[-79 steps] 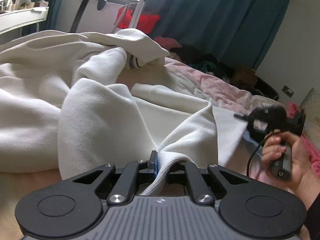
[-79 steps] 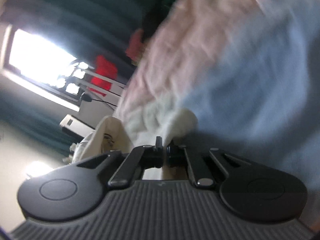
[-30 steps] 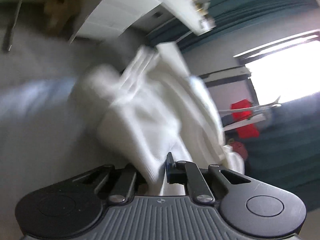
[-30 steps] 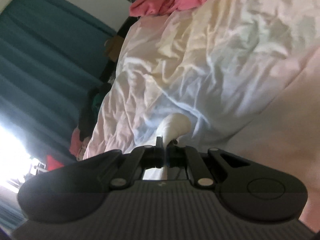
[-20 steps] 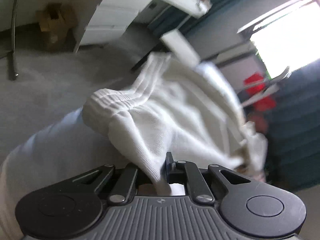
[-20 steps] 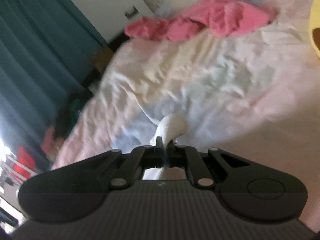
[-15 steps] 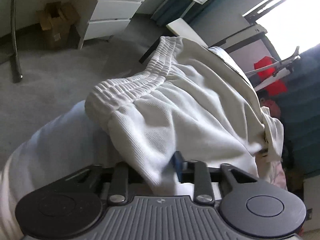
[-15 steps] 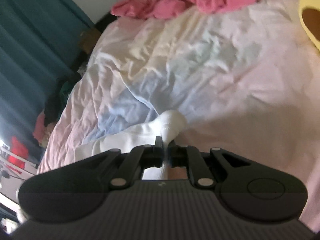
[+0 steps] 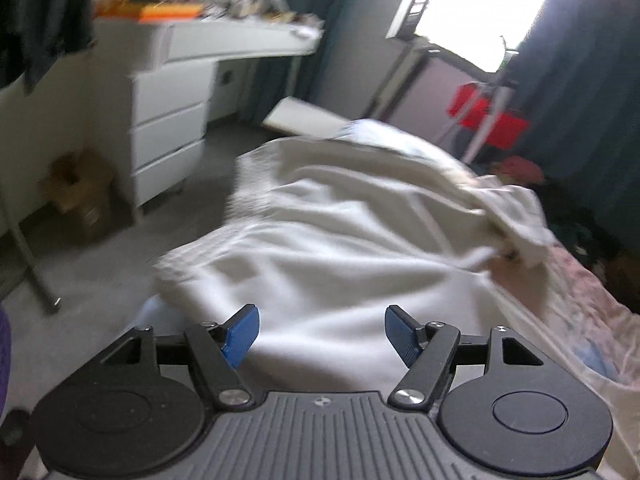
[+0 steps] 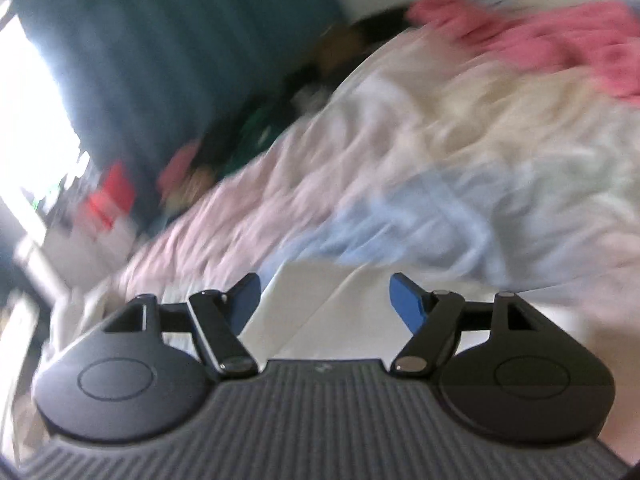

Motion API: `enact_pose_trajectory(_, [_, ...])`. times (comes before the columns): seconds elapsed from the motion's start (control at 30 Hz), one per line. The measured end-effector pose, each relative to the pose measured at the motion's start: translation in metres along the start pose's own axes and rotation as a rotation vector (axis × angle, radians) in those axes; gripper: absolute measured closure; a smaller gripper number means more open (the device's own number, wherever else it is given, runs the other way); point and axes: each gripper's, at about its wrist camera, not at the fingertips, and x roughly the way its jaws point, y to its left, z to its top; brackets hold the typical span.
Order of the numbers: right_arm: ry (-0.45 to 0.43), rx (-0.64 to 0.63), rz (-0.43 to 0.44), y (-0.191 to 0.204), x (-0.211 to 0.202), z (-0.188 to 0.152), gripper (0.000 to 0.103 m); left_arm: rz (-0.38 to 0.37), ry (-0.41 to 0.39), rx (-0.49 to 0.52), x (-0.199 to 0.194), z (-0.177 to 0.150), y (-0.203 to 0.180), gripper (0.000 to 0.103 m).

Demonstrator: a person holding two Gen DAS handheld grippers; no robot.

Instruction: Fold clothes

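Observation:
A white garment (image 9: 340,240) lies spread over the near corner of the bed, bunched at its far right end. My left gripper (image 9: 322,334) hangs just above its near part, jaws wide open with nothing between the blue pads. In the right wrist view a white edge of the same garment (image 10: 316,304) lies flat on the pastel bed sheet (image 10: 460,184). My right gripper (image 10: 325,300) is open above that edge and holds nothing. Both views are blurred by motion.
A white chest of drawers (image 9: 168,120) and desk stand left of the bed on grey carpet (image 9: 100,264), with a cardboard box (image 9: 76,188) and a metal pole (image 9: 28,248). Pink clothes (image 10: 540,48) lie at the sheet's far end. Teal curtains (image 10: 180,60) and a red item (image 9: 484,116) stand behind.
Both grippers have let go of the white garment and opened wide. The garment now lies on the bed. Both cameras have swung to new angles.

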Motion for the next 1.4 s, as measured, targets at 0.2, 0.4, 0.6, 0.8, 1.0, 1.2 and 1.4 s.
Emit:
enact_pose_trajectory(0.2, [0.019, -0.058, 0.027, 0.014, 0.010, -0.001, 0.032, -0.159, 0.056, 0.196, 0.040, -0.027, -0.107, 0.027])
enact_pose_trajectory(0.4, [-0.083, 0.048, -0.004, -0.001, -0.007, -0.007, 0.031, -0.323, 0.126, 0.401, 0.085, -0.057, -0.218, 0.027])
enact_pose_trajectory(0.6, [-0.184, 0.153, -0.036, -0.015, -0.024, -0.012, 0.031, -0.524, 0.240, 0.543, 0.138, -0.090, -0.348, 0.025])
enact_pose_trajectory(0.8, [-0.285, 0.259, -0.068, -0.029, -0.042, -0.018, 0.031, -0.708, 0.390, 0.588, 0.200, -0.126, -0.494, 0.025])
enact_pose_trajectory(1.0, [-0.346, 0.335, -0.085, -0.040, -0.049, -0.022, 0.031, -0.820, 0.674, 0.583, 0.264, -0.159, -0.617, 0.025])
enact_pose_trajectory(1.2, [-0.340, 0.364, -0.078, -0.046, -0.039, -0.023, 0.031, -0.723, 0.946, 0.710, 0.291, -0.206, -0.688, 0.025])
enact_pose_trajectory(1.4, [-0.334, 0.392, -0.070, -0.052, -0.029, -0.023, 0.032, -0.870, 0.911, 0.780, 0.275, -0.211, -0.722, 0.095])
